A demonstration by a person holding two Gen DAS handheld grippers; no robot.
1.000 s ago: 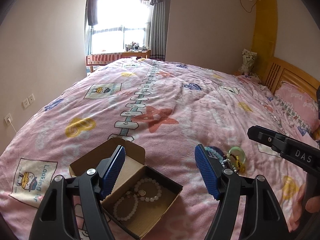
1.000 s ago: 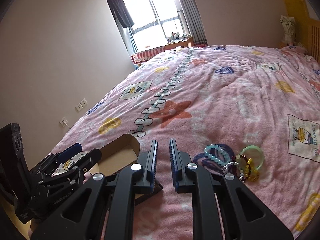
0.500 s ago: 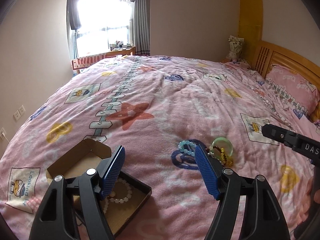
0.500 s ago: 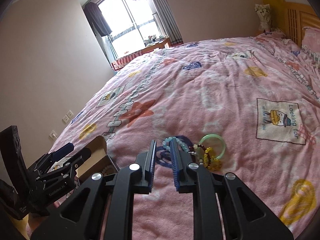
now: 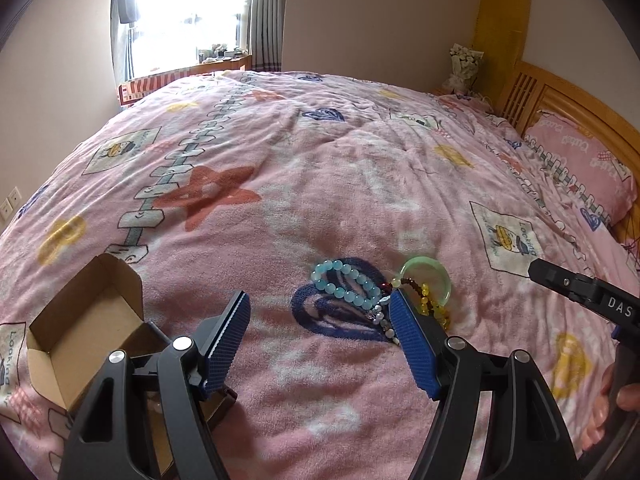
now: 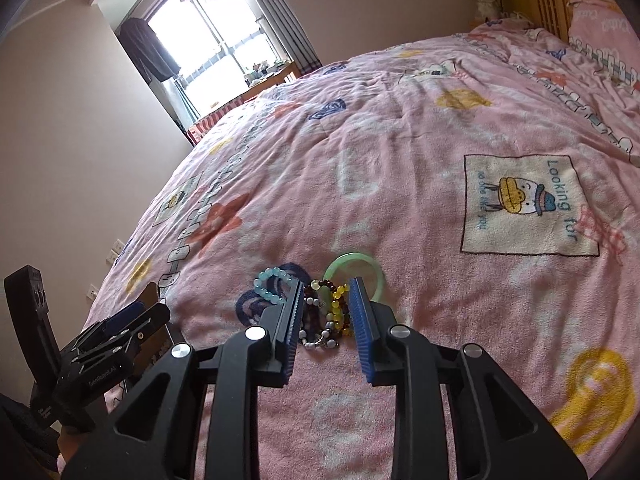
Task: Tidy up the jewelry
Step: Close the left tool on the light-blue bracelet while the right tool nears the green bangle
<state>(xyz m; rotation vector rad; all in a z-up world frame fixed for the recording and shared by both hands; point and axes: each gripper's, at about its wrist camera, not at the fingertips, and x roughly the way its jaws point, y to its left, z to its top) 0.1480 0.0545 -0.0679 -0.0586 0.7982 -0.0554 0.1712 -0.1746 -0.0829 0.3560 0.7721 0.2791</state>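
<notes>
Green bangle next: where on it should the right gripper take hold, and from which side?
Probably the green bangle's bare far arc, coming from above: it lies flat on the blanket, and its near edge is tangled with the yellow beads.

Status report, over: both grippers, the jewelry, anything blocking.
Left gripper open, empty, near cardboard box. Right gripper open, nothing gripped, pointed at jewelry pile on bedspread. Bracelets tangled together; nothing else in the way.

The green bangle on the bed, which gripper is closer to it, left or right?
Right. The right gripper has one fingertip against the green bangle, with beaded bracelets between its jaws. The left gripper sits farther back, nearer the cardboard box.
</notes>
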